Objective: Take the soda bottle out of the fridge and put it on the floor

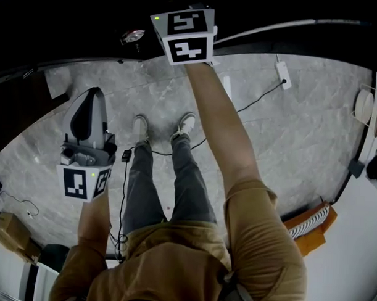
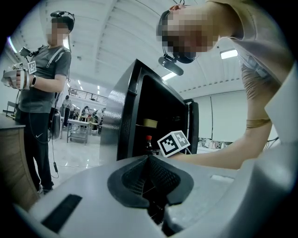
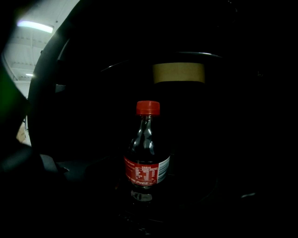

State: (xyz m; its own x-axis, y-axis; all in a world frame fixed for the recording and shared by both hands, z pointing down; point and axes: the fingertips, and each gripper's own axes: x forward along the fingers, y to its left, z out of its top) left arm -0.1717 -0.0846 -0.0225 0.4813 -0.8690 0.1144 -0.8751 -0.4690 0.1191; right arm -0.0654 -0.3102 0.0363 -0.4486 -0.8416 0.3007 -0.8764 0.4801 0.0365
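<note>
Standing in the fridge (image 2: 125,116), the soda bottle (image 3: 146,158) faces the released right hand-held gripper (image 2: 173,142); left hand-held gripper (image 2: 149,161) clenched empty.

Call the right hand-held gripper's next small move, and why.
Probably ease the right hand-held gripper forward until its jaws straddle the bottle. The bottle stands upright inside the fridge, centred ahead in the right gripper view, and nothing grips it yet.
</note>
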